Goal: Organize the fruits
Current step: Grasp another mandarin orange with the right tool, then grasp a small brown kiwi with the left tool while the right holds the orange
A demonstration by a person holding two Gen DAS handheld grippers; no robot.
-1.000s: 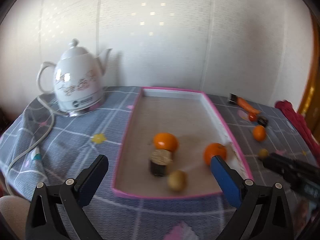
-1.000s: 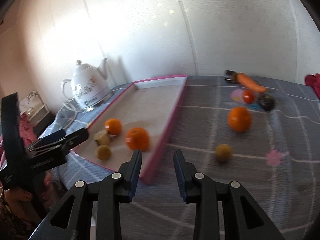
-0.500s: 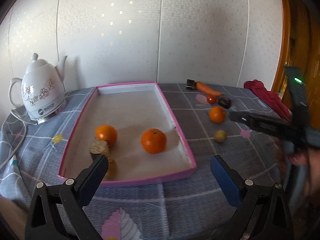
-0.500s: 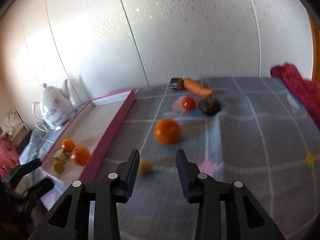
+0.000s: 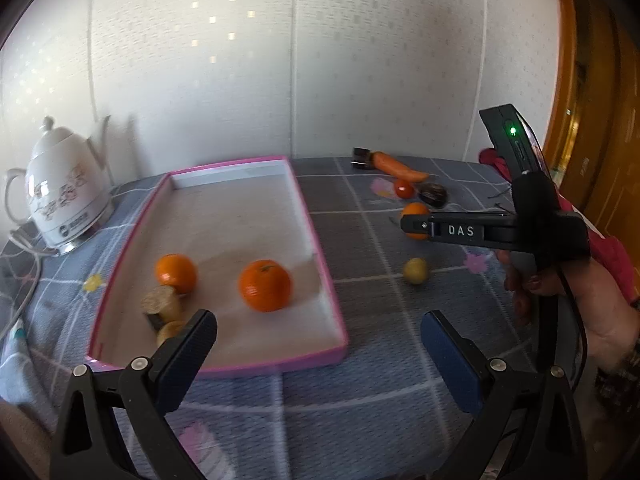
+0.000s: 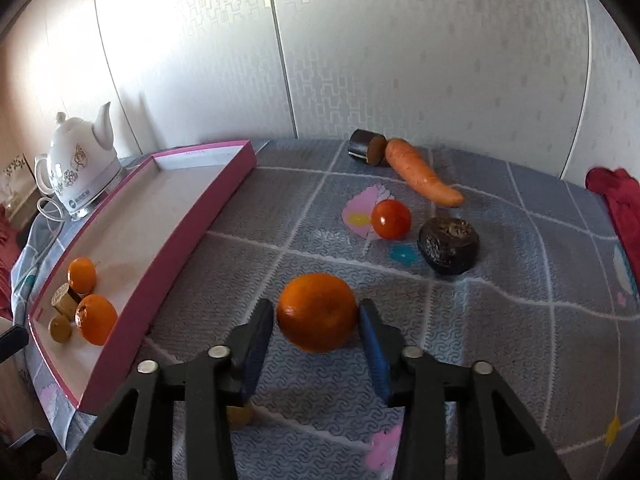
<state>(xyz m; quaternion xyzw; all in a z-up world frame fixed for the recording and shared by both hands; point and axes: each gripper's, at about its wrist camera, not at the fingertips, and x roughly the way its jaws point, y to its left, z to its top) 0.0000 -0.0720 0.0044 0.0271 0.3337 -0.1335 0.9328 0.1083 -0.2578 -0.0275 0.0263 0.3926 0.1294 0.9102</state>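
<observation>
A pink-rimmed tray [image 5: 320,264] [image 6: 192,240] holds two oranges [image 5: 265,291] [image 5: 176,273], a cut brown piece [image 5: 160,304] and a small yellow fruit [image 5: 170,330]. My right gripper [image 6: 316,320] is open, its fingers on either side of a loose orange [image 6: 317,311] on the cloth; a small gap shows on each side. It appears from the side in the left wrist view [image 5: 416,226]. My left gripper [image 5: 318,344] is open and empty above the tray's near right corner. A small yellow fruit [image 5: 415,270] lies on the cloth.
A carrot [image 6: 420,172], a cherry tomato [image 6: 391,219], a dark wrinkled fruit [image 6: 448,245] and a dark cut cylinder [image 6: 365,147] lie at the back. A white kettle [image 5: 62,196] with cord stands left. A red cloth [image 6: 616,204] lies at the right edge.
My right gripper has moved forward over the cloth, so the loose orange now sits between its fingers. My left gripper has edged closer to the tray and stays open.
</observation>
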